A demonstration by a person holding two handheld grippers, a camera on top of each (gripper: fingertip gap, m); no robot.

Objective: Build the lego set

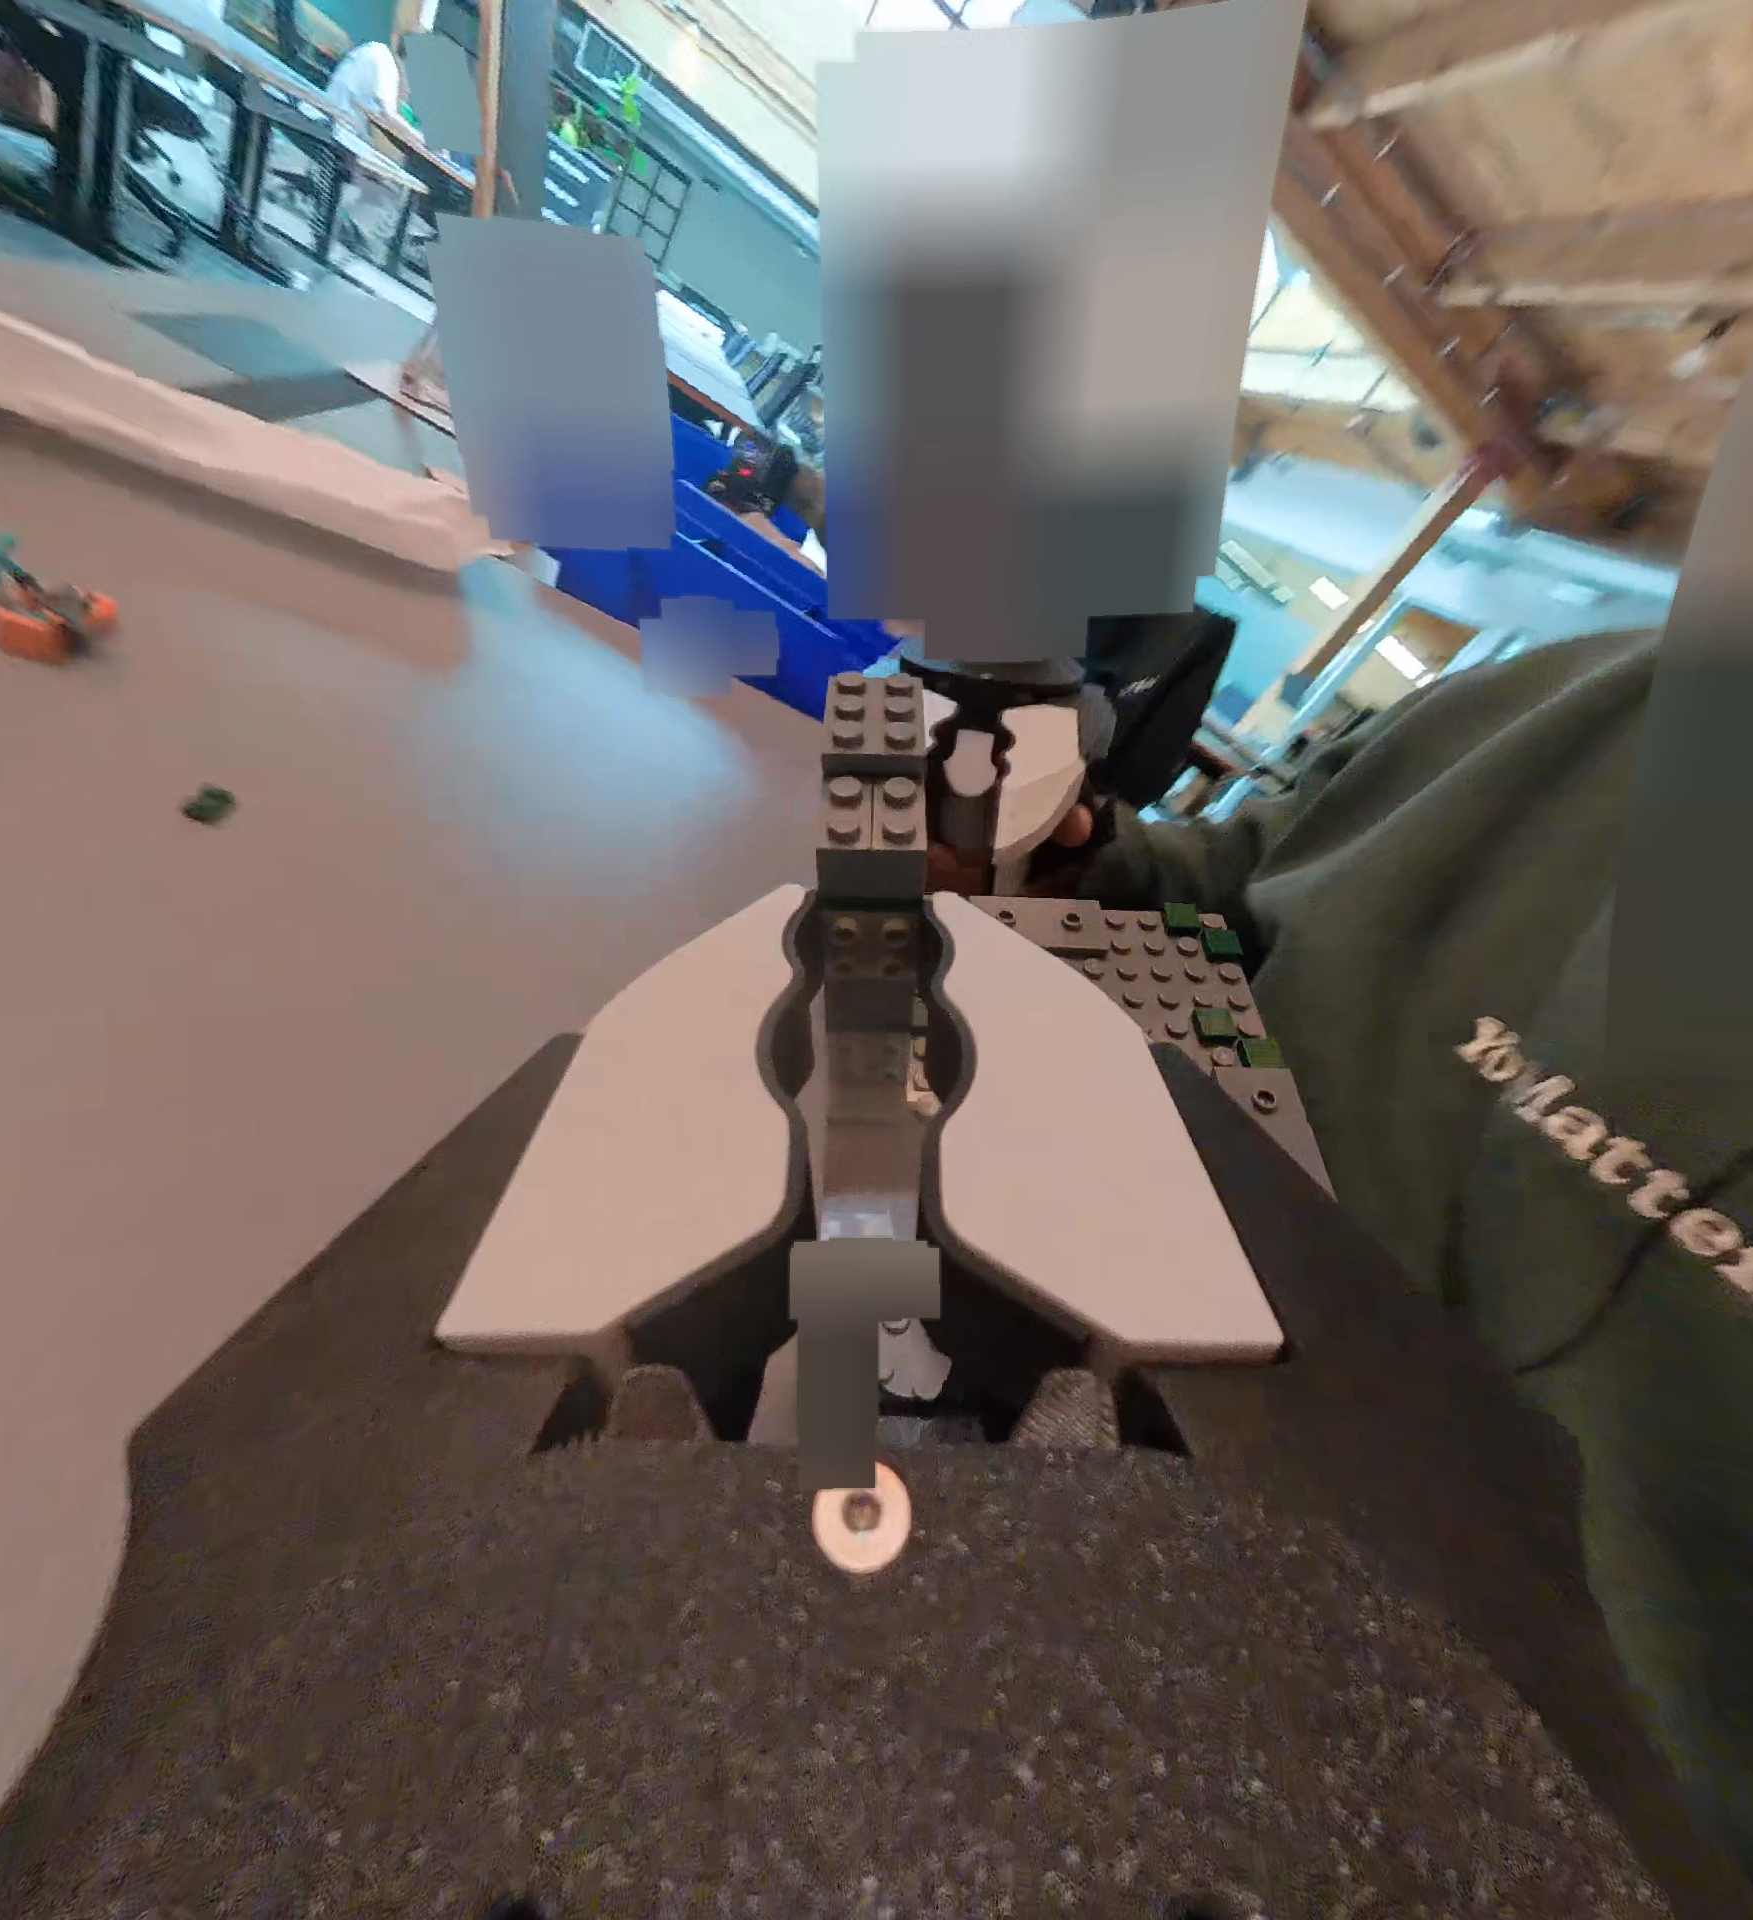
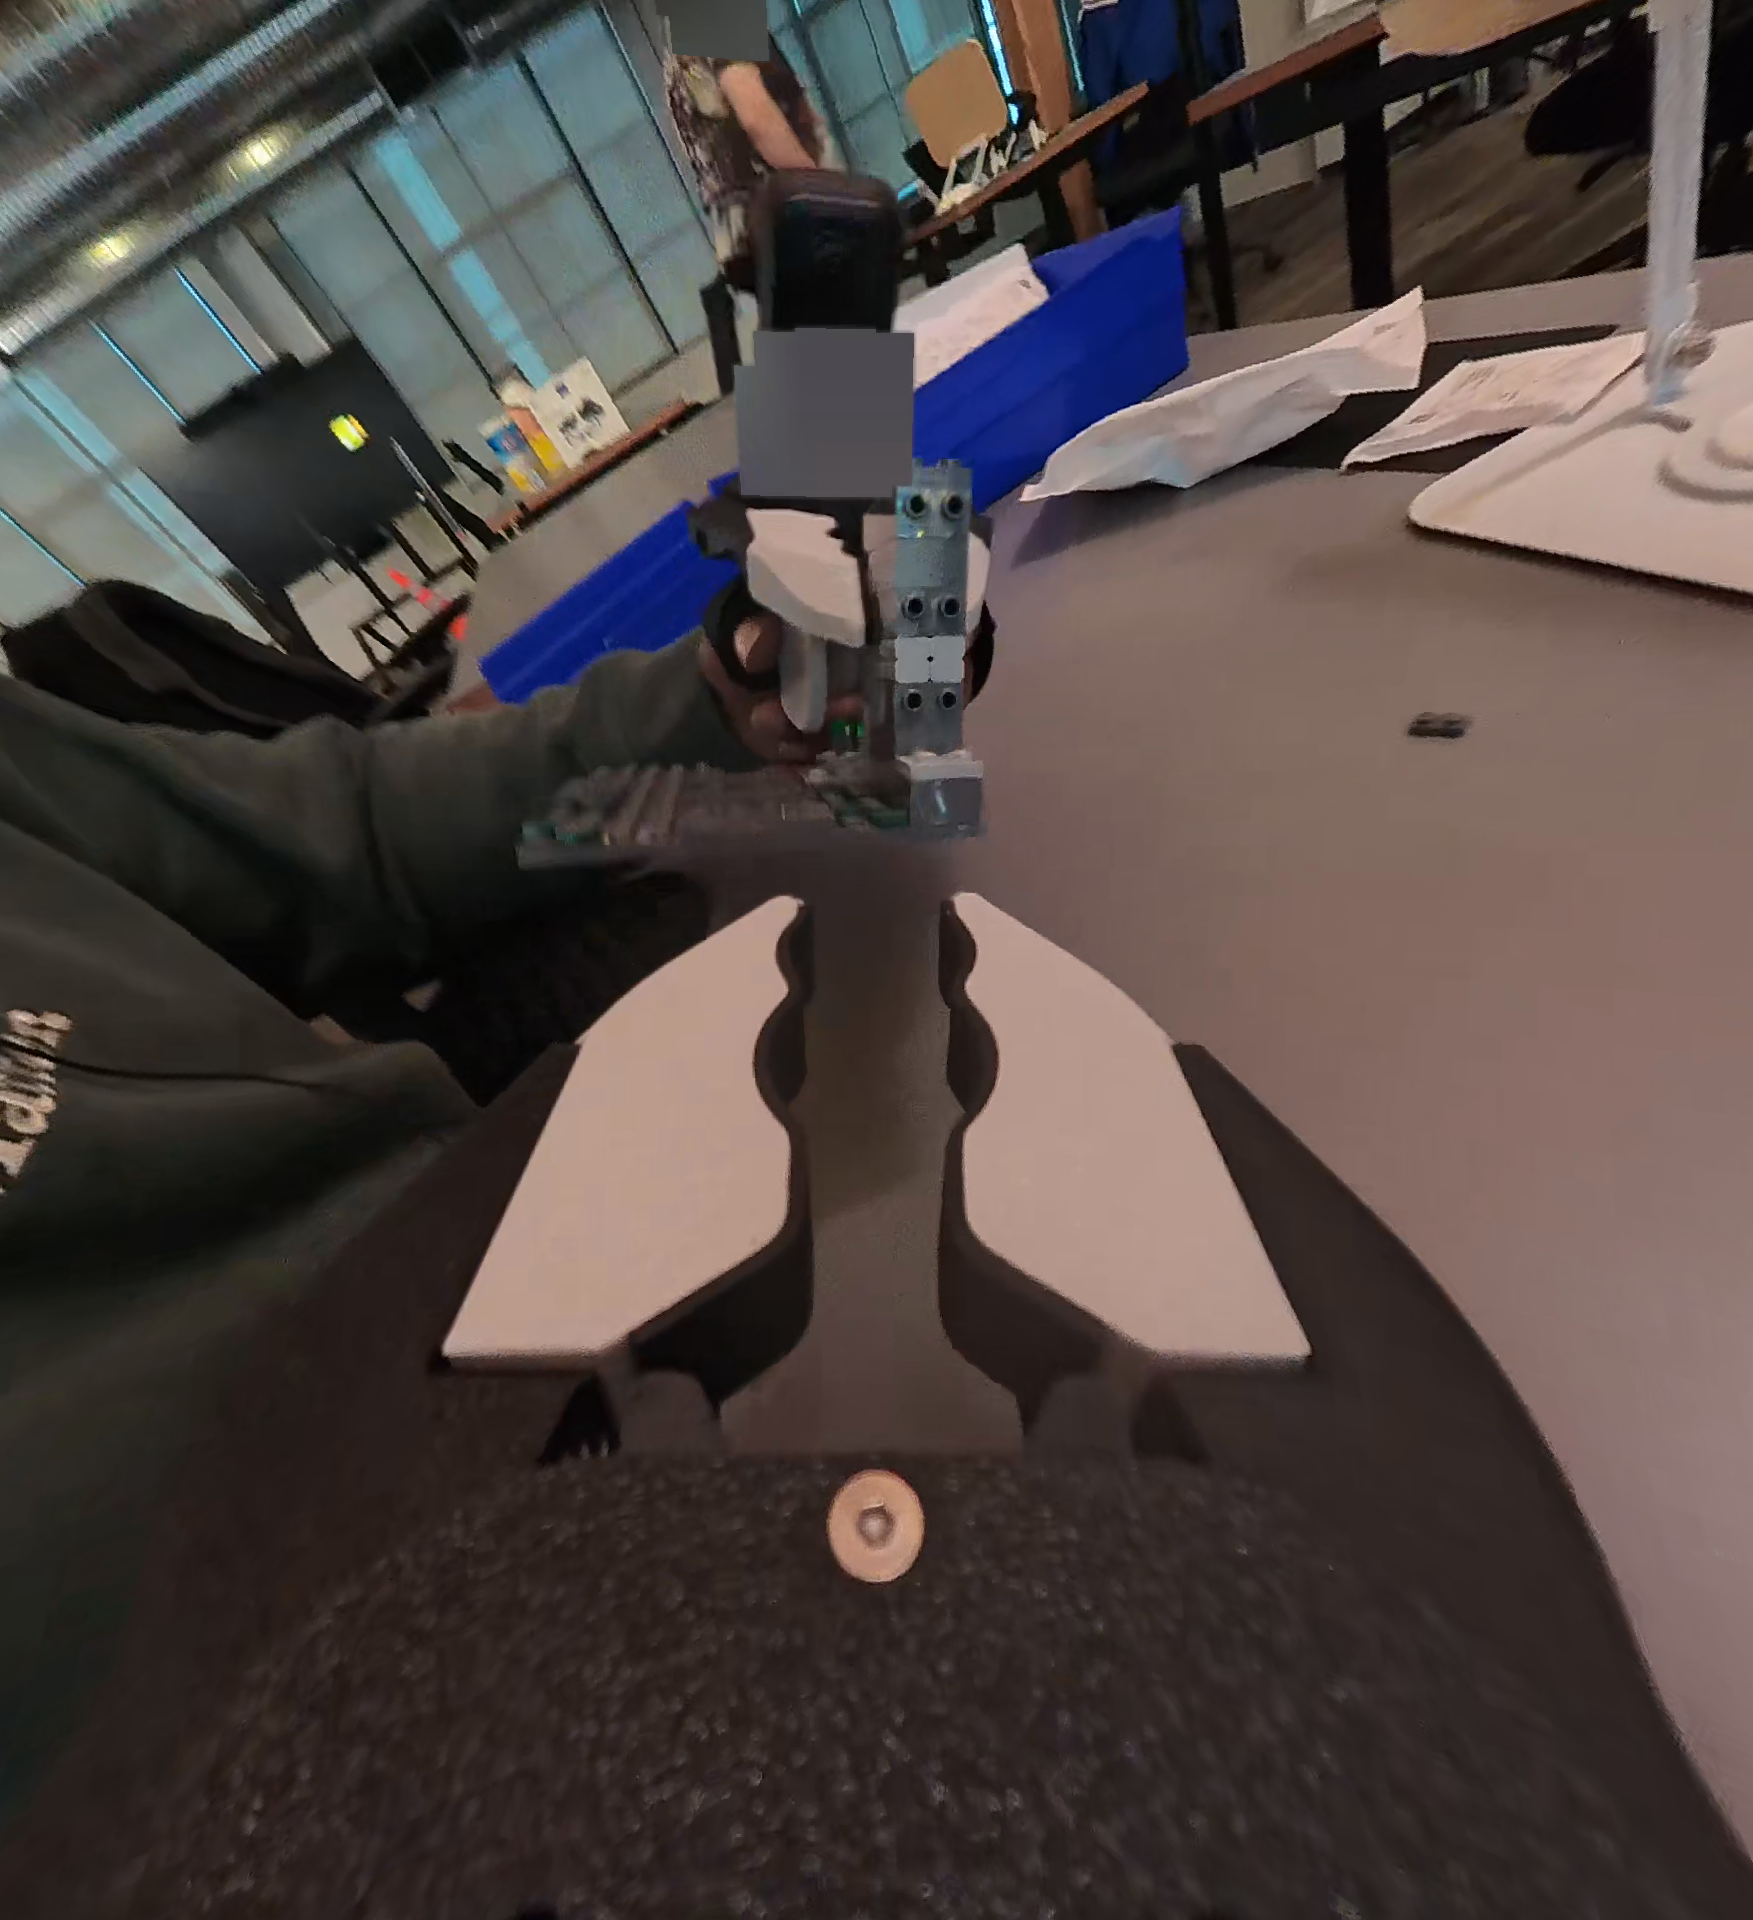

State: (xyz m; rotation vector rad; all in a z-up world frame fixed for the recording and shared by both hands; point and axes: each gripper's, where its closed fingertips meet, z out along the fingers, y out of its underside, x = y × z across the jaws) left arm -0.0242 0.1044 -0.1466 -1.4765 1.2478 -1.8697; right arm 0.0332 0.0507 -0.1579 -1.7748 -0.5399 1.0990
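A tall grey Lego tower [image 1: 874,790], bricks stacked with studs facing sideways, is clamped between the fingers of my left gripper [image 1: 867,935], whose jaws are closed snugly on the column. The tower rises from one corner of a grey studded baseplate [image 1: 1173,987] dotted with small green tiles [image 1: 1220,1023]. The whole build seems to be lifted off the grey table [image 2: 1371,935], though I cannot be sure. My right gripper [image 2: 874,914] hovers just short of the baseplate's edge, its jaws partly open and holding nothing.

I judge the build to be partway done: base and tower exist, but loose parts still wait. A small dark piece [image 2: 1438,725] lies alone on the table toward its right side, and a green piece [image 1: 209,805] and a small orange sub-build [image 1: 46,618] sit toward the left.

Only the right wrist view shows the tower side-on with its base, plus paper bags [image 2: 1246,416] and a blue bin [image 2: 1059,343] near the far edge. Only the left wrist view shows the baseplate's top.
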